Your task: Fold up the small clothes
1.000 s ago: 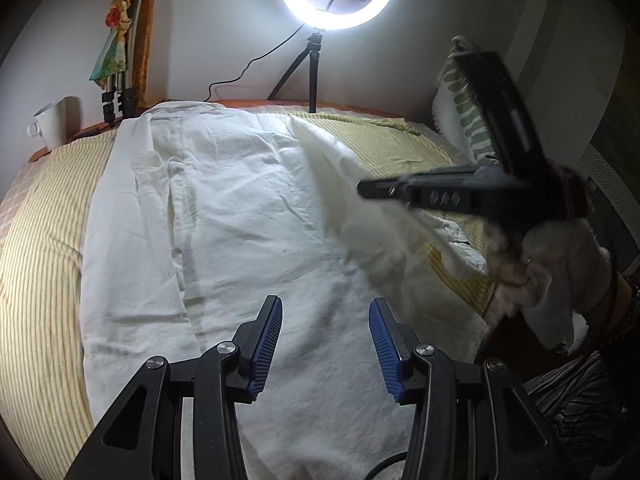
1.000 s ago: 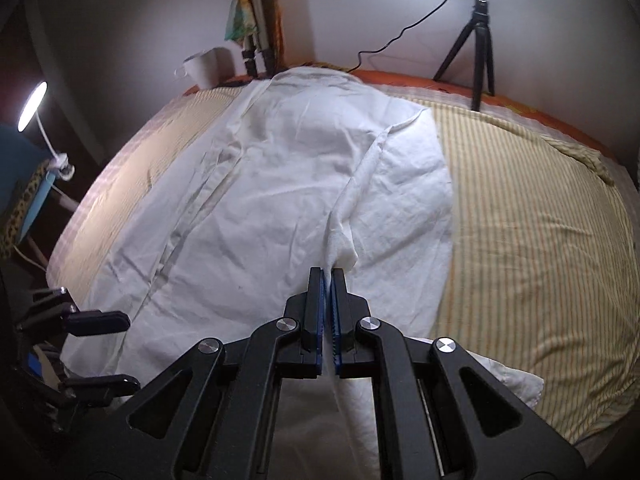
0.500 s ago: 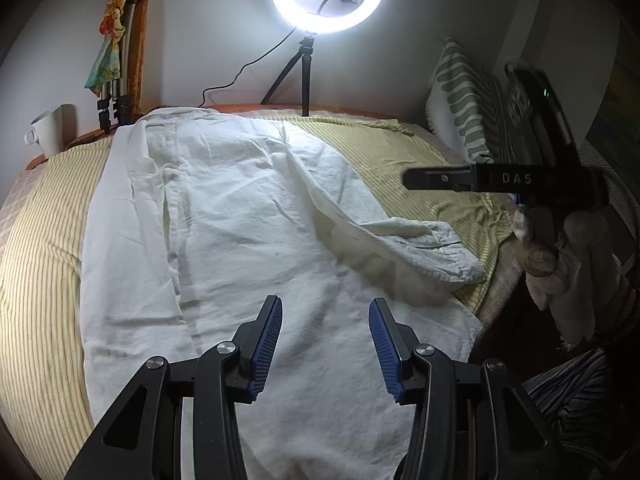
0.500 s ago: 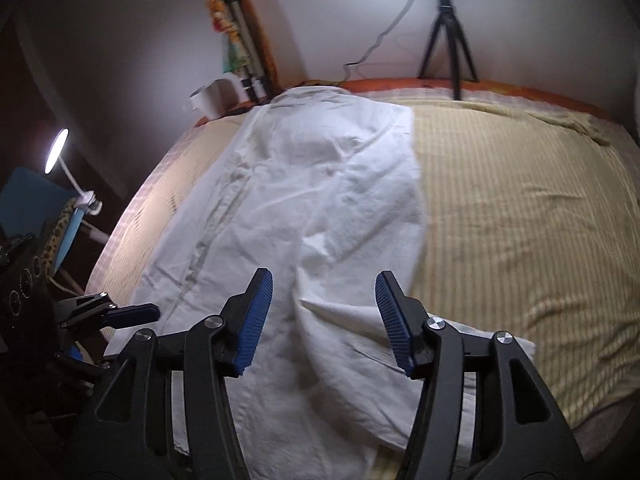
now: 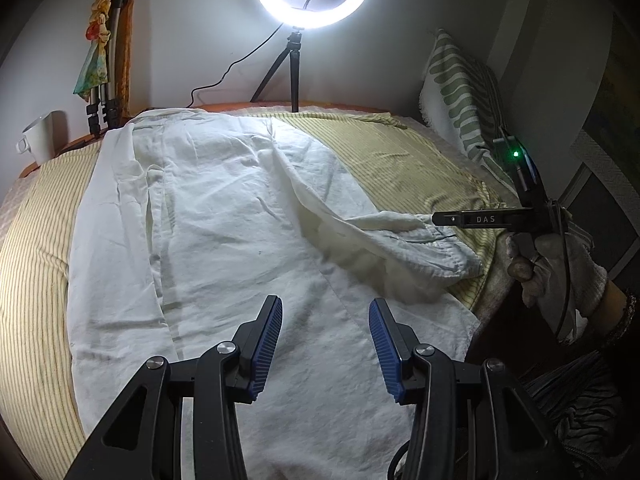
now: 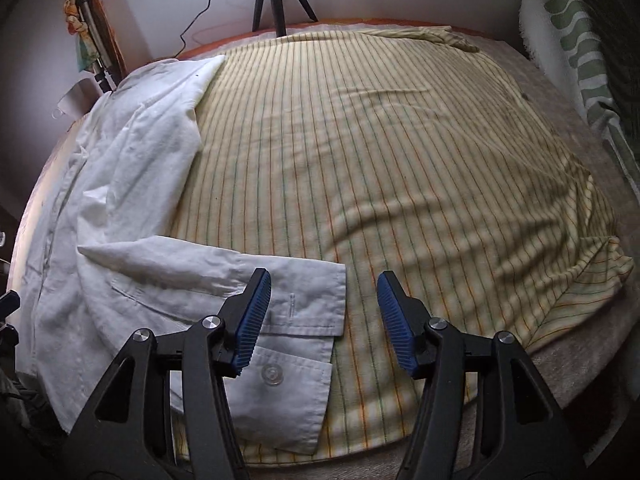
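White shirt [image 5: 240,216] lies flat on the striped bedspread [image 6: 400,160], sleeve cuff [image 6: 304,300] near the bed's front edge. Left gripper [image 5: 325,344] and right gripper [image 6: 324,316] both spread, empty.

A bed carries everything, covered by a yellow sheet with thin dark stripes [image 6: 400,160], wrinkled toward its right edge. A wrinkled white cotton shirt [image 5: 224,216] lies spread along the sheet's left half, its buttoned cuff sleeve [image 6: 248,280] stretched rightward across the near part of the sheet.
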Demonstrator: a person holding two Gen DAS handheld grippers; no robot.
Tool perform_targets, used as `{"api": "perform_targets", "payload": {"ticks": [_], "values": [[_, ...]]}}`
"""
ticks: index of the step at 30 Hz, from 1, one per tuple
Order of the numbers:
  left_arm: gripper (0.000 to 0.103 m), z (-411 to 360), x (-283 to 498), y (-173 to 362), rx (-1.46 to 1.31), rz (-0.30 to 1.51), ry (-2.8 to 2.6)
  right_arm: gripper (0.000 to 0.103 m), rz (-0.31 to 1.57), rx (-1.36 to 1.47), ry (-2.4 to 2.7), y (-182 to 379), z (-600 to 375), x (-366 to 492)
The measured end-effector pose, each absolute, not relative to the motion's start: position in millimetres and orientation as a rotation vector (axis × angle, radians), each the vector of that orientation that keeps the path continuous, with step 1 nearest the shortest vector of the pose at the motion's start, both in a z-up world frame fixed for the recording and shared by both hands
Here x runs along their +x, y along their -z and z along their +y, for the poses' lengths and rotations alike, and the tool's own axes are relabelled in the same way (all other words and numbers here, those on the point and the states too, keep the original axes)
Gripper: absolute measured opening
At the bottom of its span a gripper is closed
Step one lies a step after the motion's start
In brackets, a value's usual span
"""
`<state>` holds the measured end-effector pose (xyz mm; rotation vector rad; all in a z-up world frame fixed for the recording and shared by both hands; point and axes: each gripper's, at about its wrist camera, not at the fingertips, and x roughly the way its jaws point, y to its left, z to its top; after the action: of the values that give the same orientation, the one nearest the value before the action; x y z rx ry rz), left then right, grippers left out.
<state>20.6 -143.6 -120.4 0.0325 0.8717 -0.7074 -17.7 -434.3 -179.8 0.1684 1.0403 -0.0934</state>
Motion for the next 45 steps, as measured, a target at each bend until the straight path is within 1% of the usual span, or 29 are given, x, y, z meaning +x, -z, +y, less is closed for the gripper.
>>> {"api": "perform_targets", "payload": {"ticks": [3, 5, 6, 8, 9, 13, 18, 23, 25, 29, 30, 31, 32, 33, 34, 39, 45], "values": [[0.046, -141, 22, 122, 0.026, 0.876, 0.697, 0.058, 1.05, 0.158, 0.077, 187, -429, -13], [0.046, -139, 23, 122, 0.021, 0.876, 0.691, 0.05, 1.043, 0.133, 0.064, 188, -422, -12], [0.046, -138, 23, 121, 0.021, 0.874, 0.689, 0.039, 1.043, 0.138, 0.047, 188, -420, -12], [0.046, -137, 23, 120, 0.02, 0.869, 0.685, 0.023, 1.037, 0.138, 0.041, 187, -417, -14], [0.046, -137, 23, 120, 0.018, 0.867, 0.684, 0.01, 1.034, 0.139, 0.037, 186, -415, -14], [0.046, -132, 25, 117, -0.01, 0.867, 0.681, 0.007, 0.974, 0.172, -0.015, 171, -411, -26], [0.046, -123, 32, 116, -0.067, 0.878, 0.673, 0.006, 0.851, 0.176, -0.148, 133, -386, -52], [0.046, -112, 39, 115, -0.135, 0.898, 0.668, 0.006, 0.735, 0.107, -0.383, 99, -328, -83], [0.046, -108, 42, 116, -0.16, 0.902, 0.661, 0.006, 0.74, 0.071, -0.471, 97, -301, -90], [0.046, -100, 44, 118, -0.206, 0.92, 0.665, 0.006, 0.841, -0.003, -0.707, 113, -247, -101], [0.046, -99, 45, 119, -0.213, 0.926, 0.667, 0.012, 0.851, -0.045, -0.739, 116, -236, -105], [0.046, -98, 44, 120, -0.22, 0.935, 0.673, 0.023, 0.858, -0.079, -0.751, 119, -229, -108], [0.046, -98, 44, 121, -0.227, 0.944, 0.68, 0.03, 0.86, -0.095, -0.759, 120, -225, -110], [0.046, -98, 44, 123, -0.233, 0.956, 0.689, 0.043, 0.853, -0.084, -0.763, 119, -228, -110], [0.046, -99, 43, 126, -0.242, 0.973, 0.703, 0.049, 0.845, -0.052, -0.762, 117, -234, -107], [0.048, -105, 38, 142, -0.263, 1.062, 0.755, 0.05, 0.883, 0.205, -0.574, 123, -296, -56], [0.048, -107, 31, 153, -0.266, 1.103, 0.766, 0.05, 1.012, 0.486, -0.398, 169, -353, 15]]}}
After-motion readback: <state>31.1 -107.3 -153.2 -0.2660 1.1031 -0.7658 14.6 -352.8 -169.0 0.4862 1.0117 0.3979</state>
